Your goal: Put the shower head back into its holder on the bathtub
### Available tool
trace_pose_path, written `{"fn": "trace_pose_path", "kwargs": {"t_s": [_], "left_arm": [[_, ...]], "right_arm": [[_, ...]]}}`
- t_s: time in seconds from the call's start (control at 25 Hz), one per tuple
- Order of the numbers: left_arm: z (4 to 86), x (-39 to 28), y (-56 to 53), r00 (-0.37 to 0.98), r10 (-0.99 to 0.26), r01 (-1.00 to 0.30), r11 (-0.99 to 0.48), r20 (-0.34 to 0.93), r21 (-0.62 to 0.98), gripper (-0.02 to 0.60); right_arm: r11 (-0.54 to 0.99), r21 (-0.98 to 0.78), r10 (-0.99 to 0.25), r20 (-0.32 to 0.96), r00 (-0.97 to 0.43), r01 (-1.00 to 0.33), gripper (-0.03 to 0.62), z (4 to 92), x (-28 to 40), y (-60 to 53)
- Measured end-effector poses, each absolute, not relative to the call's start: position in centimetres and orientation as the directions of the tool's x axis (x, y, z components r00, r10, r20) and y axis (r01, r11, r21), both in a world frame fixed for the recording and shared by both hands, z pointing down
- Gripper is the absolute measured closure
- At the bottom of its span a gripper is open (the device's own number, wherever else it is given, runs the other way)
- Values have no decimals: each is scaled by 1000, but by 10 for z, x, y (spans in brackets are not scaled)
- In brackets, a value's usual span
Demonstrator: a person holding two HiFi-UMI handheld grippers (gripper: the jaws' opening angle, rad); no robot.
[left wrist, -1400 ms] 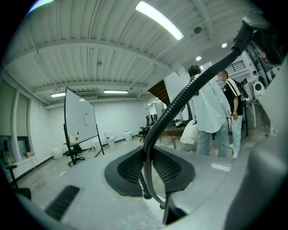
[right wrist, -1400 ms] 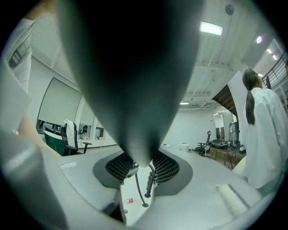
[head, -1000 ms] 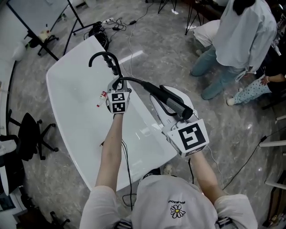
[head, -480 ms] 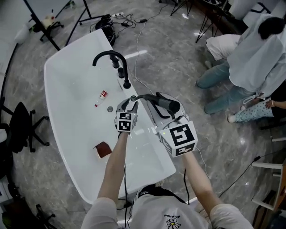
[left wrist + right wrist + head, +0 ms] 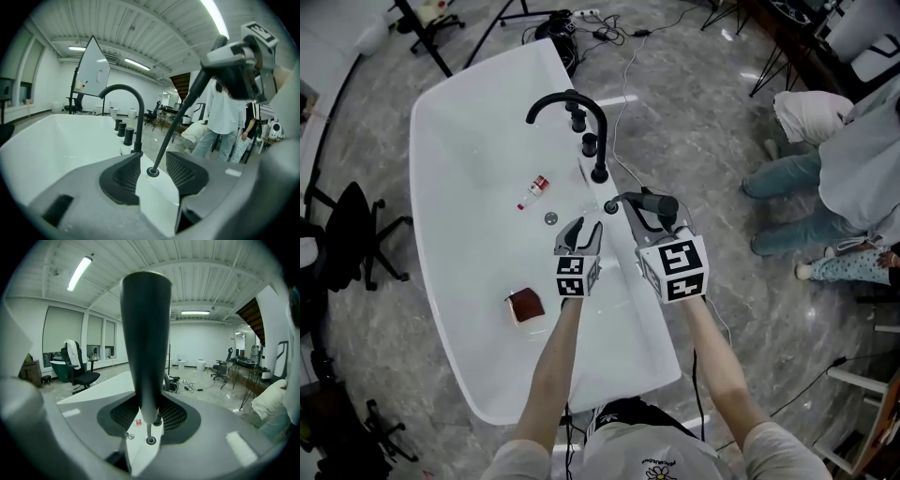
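Head view: red-white bottle in bathtub, label print too small.

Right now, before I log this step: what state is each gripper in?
Left gripper: open, gripping nothing.
Right gripper: closed on the shower head.

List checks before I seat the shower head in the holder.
1. Right gripper shut on shower head: ok.
2. Left gripper jaws apart, off the hose: ok.
3. Head tip lined up over holder: ok.
4. Head seated: not ok, tip above holder.
5. Hose slack below the holder: cannot tell.
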State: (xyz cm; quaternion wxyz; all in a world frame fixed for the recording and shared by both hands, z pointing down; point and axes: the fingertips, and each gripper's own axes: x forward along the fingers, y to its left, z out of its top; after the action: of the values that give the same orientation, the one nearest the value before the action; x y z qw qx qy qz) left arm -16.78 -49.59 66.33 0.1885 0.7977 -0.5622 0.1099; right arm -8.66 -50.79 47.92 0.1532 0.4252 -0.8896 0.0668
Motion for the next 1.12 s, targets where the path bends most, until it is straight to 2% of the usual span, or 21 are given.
{"fn": "trace_pose_path", "kwargs": {"t_s": [0.56,0.92,1.12], "left_arm": [[697,-222,-464,252,-887,-950,-151,388,272,414],[712,-218,-458,267,-883,-941,-153,386,302,414],[697,-199,-460,297,-882,-934,-189,365,303,414]], "right_arm": [[625,-14,-641,561,-524,-780,454,682,-127,-569],[584,-104,-587,631,-507,-805,453,729,-139,-587],[617,-48,-555,682,-477,-786,464,729,-138,-581]]}}
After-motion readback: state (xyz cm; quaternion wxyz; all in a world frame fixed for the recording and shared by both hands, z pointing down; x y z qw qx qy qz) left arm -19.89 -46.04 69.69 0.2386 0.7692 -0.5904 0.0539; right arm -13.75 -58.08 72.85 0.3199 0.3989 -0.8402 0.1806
